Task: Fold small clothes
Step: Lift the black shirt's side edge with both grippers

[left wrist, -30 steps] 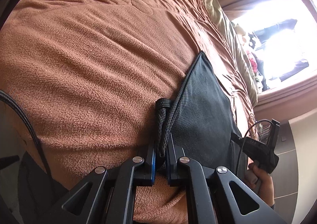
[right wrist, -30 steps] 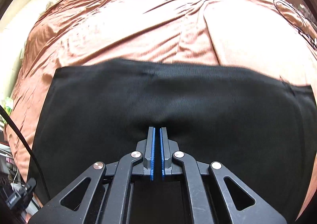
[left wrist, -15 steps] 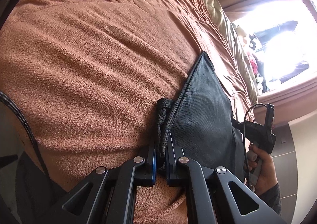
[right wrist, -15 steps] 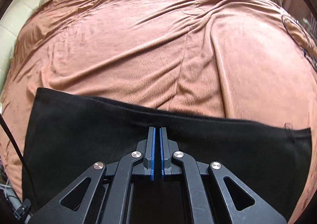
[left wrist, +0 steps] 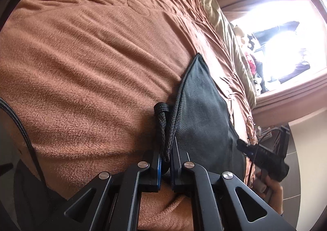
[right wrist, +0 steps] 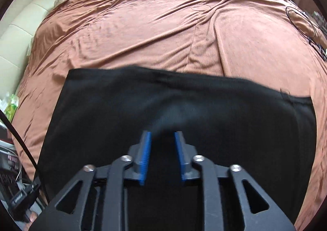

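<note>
A black garment (right wrist: pixel 102 120) lies flat across the brown blanket (right wrist: pixel 163 32), with a small ridge of fabric pushed up just past my right gripper (right wrist: pixel 162 136). That gripper's jaws are opening, and the blue pads (right wrist: pixel 145 149) stand apart without pressing the cloth. In the left wrist view, my left gripper (left wrist: pixel 166 158) is shut on the garment's (left wrist: pixel 204 108) near edge together with its black drawstring (left wrist: pixel 161 120). The same view shows the right gripper (left wrist: pixel 263 155) at the garment's far side, held by a hand (left wrist: pixel 270 189).
The blanket (left wrist: pixel 92 57) covers a wide bed, with beige bedding (left wrist: pixel 220 22) along its far side. A bright window (left wrist: pixel 286 47) and clutter lie beyond it. Thin black cables (right wrist: pixel 302 18) rest on the blanket at the right. A cream padded wall (right wrist: pixel 18 32) borders the bed.
My right gripper's jaws, shut on the black fabric before, have parted and let it go. It dipped towards the blanket, then drew back. The left gripper keeps its hold in the same place.
</note>
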Available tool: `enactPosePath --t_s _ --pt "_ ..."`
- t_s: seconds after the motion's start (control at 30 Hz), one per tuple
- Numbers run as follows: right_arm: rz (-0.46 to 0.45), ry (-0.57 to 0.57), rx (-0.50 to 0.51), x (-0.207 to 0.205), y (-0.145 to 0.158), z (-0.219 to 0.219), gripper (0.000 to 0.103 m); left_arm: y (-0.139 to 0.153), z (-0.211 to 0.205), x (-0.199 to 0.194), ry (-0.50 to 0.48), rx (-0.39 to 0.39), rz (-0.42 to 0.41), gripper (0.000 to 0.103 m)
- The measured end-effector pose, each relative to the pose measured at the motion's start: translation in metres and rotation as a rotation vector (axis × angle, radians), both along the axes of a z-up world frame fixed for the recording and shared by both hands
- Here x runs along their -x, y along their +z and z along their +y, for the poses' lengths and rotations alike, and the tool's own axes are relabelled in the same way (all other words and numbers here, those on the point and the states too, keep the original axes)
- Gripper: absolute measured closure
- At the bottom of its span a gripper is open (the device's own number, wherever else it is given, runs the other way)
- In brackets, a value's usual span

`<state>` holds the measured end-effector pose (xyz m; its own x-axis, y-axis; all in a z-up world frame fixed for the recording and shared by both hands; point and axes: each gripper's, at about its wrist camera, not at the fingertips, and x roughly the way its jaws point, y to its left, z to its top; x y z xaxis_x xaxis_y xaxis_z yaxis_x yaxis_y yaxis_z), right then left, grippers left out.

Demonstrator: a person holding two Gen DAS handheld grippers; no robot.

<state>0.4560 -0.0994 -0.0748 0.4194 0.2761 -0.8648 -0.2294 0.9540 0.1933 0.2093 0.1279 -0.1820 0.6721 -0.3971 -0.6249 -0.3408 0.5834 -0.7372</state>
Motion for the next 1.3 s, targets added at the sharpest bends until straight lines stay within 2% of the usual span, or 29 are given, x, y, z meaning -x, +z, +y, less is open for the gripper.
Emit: enactPosePath --t_s 0.27,0.5,0.67,0.8,0.97,1.13,1.3 --pt "-0.02 0.045 -0.039 0.075 -0.001 -0.008 0.07 0.029 -0.007 -0.006 -0.042 -0.007 -0.066 0.097" --pt "-0.004 0.044 -0.084 0.114 -0.017 -0.013 0.086 0.053 -0.02 -0.02 -0.1 -0.022 -0.117 0.097" --pt "0.0 0.044 -0.126 0.136 -0.023 -0.014 0.088 0.069 -0.03 -0.03 -0.144 -0.025 -0.148 0.097" --pt "0.011 0.035 -0.142 0.149 -0.024 -0.018 0.09 0.084 -0.038 -0.034 -0.167 -0.034 -0.169 0.097" --pt "0.017 0.055 -0.17 0.161 -0.021 -0.022 0.099 0.104 -0.05 -0.038 -0.197 -0.061 -0.197 0.098" --pt "-0.039 0.024 -0.214 0.159 -0.008 -0.04 0.099 0.127 -0.068 -0.045 -0.235 -0.085 -0.225 0.098" --pt "-0.036 -0.006 -0.246 0.149 -0.017 -0.051 0.1 0.149 -0.091 -0.056 -0.275 -0.116 -0.252 0.098"
